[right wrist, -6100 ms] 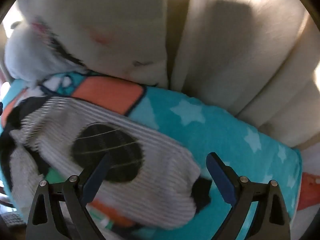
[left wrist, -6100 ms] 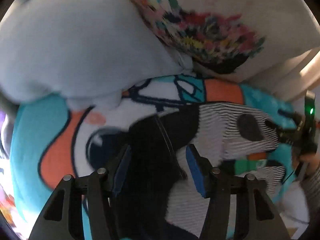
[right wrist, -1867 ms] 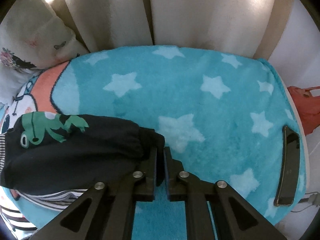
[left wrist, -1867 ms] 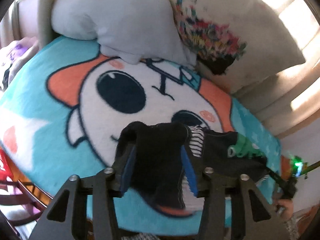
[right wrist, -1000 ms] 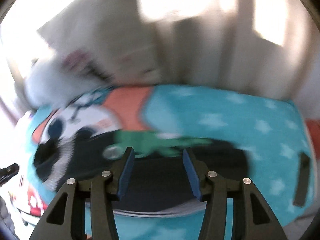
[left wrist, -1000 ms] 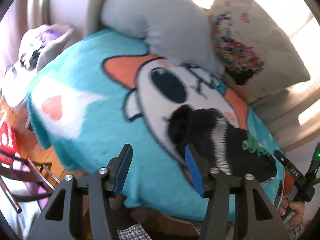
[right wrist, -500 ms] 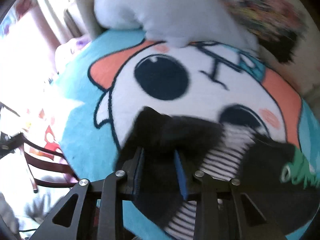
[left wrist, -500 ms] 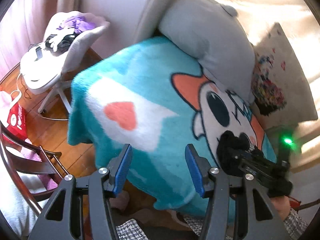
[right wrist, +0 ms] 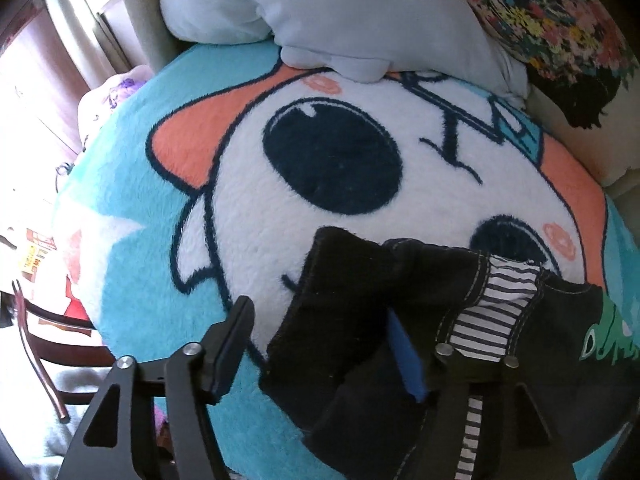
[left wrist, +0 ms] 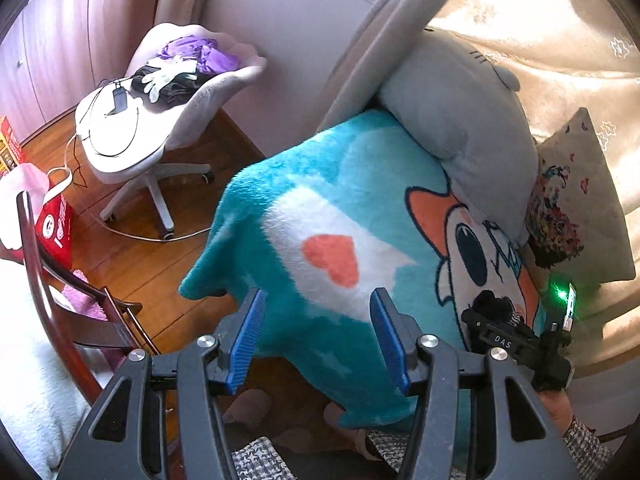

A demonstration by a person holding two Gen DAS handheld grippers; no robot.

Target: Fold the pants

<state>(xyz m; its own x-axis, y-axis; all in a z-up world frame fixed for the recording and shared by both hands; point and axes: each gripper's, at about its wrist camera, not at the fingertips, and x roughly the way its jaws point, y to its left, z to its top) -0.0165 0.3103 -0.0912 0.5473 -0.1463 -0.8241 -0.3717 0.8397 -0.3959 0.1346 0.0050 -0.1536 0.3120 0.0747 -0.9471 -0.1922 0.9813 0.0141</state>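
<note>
The black pants [right wrist: 360,312] with a striped panel and a green print lie bunched on the teal cartoon blanket [right wrist: 280,208] at the lower right of the right wrist view. My right gripper [right wrist: 316,344] is open, its jaws spread around the pants' left edge, just above the cloth. In the left wrist view the pants [left wrist: 494,306] are a small dark lump far right, partly hidden behind the right gripper's body. My left gripper [left wrist: 316,336] is open and empty, held high over the blanket's [left wrist: 320,220] near left corner.
A grey pillow [left wrist: 460,112] and a floral cushion [left wrist: 576,208] lean at the bed's back. A lilac swivel chair [left wrist: 152,120] with clothes and cables stands on the wood floor at left. A dark wooden chair [left wrist: 52,276] stands near the left gripper.
My right gripper, nearly shut over the pants' left end half a second ago, has opened wide. My left gripper has drawn a little further back from the bed, still open.
</note>
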